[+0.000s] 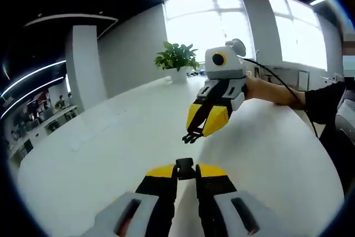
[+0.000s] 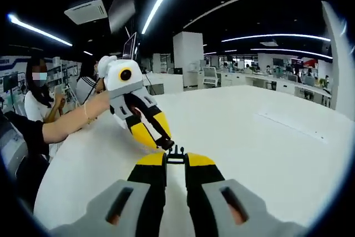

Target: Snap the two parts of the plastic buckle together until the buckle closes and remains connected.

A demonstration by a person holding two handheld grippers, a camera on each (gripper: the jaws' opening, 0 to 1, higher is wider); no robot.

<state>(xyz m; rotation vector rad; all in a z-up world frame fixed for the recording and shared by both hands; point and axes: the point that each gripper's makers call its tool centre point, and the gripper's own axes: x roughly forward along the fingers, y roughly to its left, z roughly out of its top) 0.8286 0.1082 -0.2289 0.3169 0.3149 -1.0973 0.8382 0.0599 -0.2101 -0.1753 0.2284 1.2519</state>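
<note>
Left gripper view: our left gripper [image 1: 185,170] has its fingers clamped on the socket half of the buckle [image 1: 184,166] over the white counter [image 1: 111,154]; pronged half [image 1: 192,136] near, apart
Right gripper view: our right gripper [image 2: 176,159] pinches the pronged half [image 2: 176,154]; socket half [image 2: 166,144] just beside

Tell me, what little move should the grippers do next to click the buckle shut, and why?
Probably ease the two grippers straight toward each other. The left gripper is shut on the socket half and the right gripper on the pronged half. In the right gripper view the two halves sit tip to tip with a small gap, above the white table, so they are not yet joined.
</note>
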